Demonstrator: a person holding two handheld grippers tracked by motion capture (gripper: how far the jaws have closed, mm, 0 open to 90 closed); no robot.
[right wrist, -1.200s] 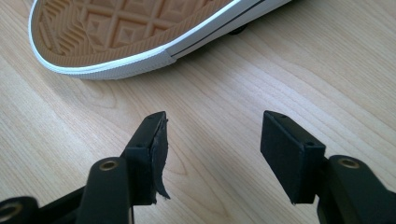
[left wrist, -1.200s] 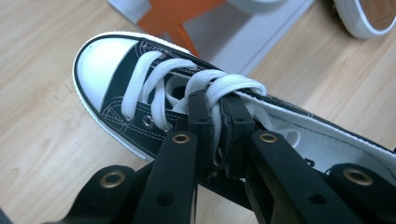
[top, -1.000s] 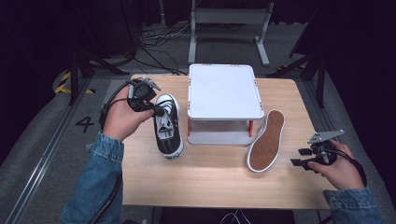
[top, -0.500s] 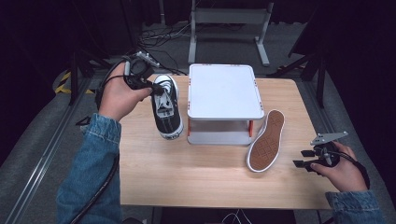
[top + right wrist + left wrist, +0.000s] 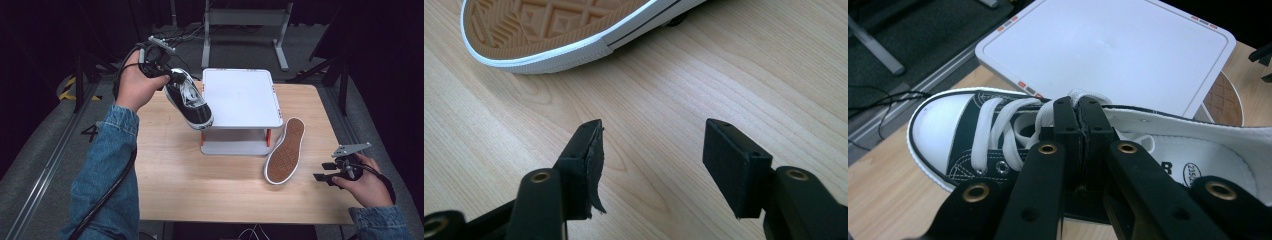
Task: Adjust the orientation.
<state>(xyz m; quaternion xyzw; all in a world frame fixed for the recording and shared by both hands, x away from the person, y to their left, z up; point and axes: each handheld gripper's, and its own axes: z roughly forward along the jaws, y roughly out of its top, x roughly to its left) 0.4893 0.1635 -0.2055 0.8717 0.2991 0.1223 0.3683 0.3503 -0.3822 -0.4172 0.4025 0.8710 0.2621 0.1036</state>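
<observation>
A black canvas sneaker with white laces and toe cap [image 5: 194, 104] hangs in the air at the left edge of the white raised platform [image 5: 240, 95]. My left gripper [image 5: 171, 80] is shut on the sneaker's upper by the laces, and its jaws have just tightened there. In the left gripper view the gripper [image 5: 1079, 106] pinches the sneaker [image 5: 948, 130] in front of the platform [image 5: 1108, 50]. The matching sneaker [image 5: 286, 150] lies on its side, brown sole showing, right of the platform. My right gripper [image 5: 322, 171] hovers open near the table's right edge, with the sole [image 5: 554, 25] ahead of the gripper [image 5: 651, 137].
The wooden table [image 5: 200, 195] has bare room in front of the platform. The platform stands on short legs with a lower shelf [image 5: 235, 147] beneath. Cables and a metal stand [image 5: 245, 20] sit on the dark floor behind.
My left hand has lifted the black sneaker off the table and carried it up and back, toe now tipped toward the platform's left edge. The right hand has stayed put.
</observation>
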